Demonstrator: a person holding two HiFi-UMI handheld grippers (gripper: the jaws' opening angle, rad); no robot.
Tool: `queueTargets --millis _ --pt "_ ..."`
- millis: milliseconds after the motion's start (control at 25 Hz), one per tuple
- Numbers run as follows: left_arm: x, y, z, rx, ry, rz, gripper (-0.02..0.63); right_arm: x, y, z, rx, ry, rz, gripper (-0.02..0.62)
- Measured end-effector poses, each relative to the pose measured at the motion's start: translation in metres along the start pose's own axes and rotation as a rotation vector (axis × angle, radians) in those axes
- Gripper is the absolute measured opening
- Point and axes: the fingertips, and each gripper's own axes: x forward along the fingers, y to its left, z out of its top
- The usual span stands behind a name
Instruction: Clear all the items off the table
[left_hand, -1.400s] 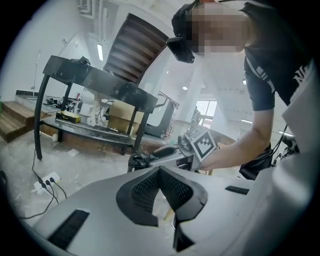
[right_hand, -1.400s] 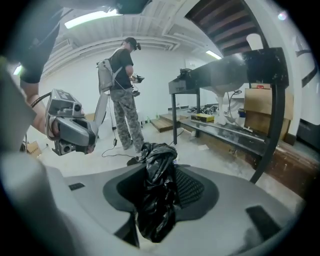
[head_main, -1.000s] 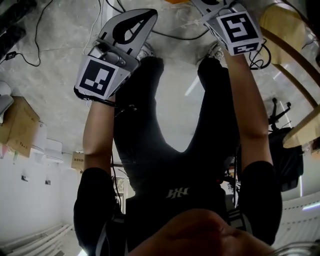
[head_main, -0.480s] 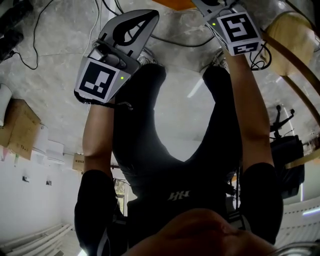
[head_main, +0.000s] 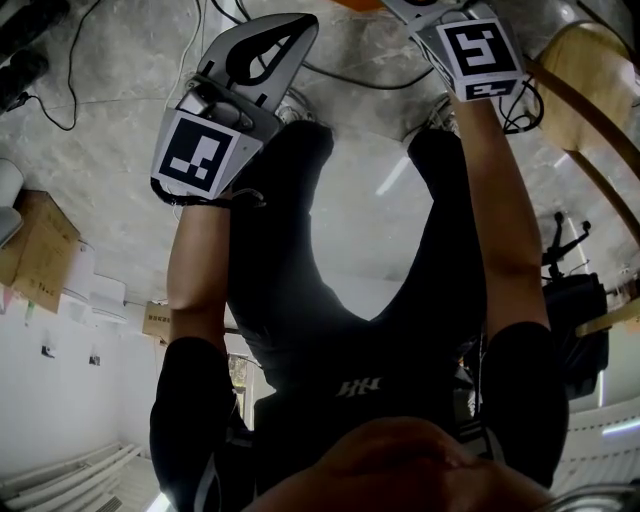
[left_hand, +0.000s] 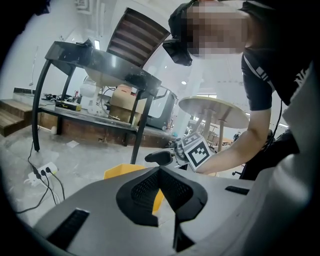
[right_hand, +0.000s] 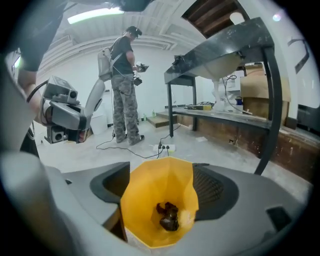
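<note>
Hanging the right gripper low over the yellow bin, probably so that a cleared item drops straight in. Just opening its fingers wide, released and pressing on nothing, with only the bin's mouth showing between them. Leaving a dark crumpled lump at the bin's bottom, seemingly the item being cleared, well apart from the dark metal table on the far right. Keeping the left gripper clenched tight on nothing, near the bin, likely just waiting its turn. Pointing both grippers down toward the floor beyond the person's legs. Finding no brand or word to read, only black-and-white square markers on the cubes and a small white mark on the dark shirt, too stylised to spell out.
</note>
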Motion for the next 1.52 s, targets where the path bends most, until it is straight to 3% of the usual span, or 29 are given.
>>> queueTargets --millis 280,360,480,640,720,800,1000,1200,1520 --pt "-0.031 -0.03 0.063 -0.004 -0.02 0.003 0.009 -0.044 0.024 0.054 0.032 -0.005 0.011 0.391" --pt "-0.057 -0.029 0.09 -0.001 -0.027 0.008 0.009 -0.051 0.043 0.088 0.034 -0.01 0.024 0.33" --pt "-0.098 -0.027 0.139 0.011 -0.047 0.025 0.009 -0.065 0.073 0.152 0.033 -0.031 0.06 0.171" --pt "-0.153 -0.025 0.207 0.007 -0.074 0.048 0.009 -0.092 0.11 0.24 0.048 -0.069 0.09 0.081" --pt "-0.176 -0.02 0.241 0.031 -0.089 0.059 0.009 -0.103 0.121 0.279 0.05 -0.095 0.092 0.075" --pt "-0.19 -0.025 0.278 0.064 -0.104 0.067 0.009 -0.127 0.124 0.312 0.055 -0.122 0.09 0.008" --pt "-0.218 -0.052 0.365 0.074 -0.152 0.091 0.009 -0.206 0.136 0.385 0.032 -0.175 0.131 0.005" --pt "-0.221 -0.1 0.431 0.022 -0.234 0.02 0.009 -0.283 0.142 0.435 -0.008 -0.219 0.161 0.005" --pt "-0.163 -0.19 0.477 0.052 -0.203 -0.052 0.009 -0.421 0.08 0.447 -0.001 -0.308 0.066 0.005"
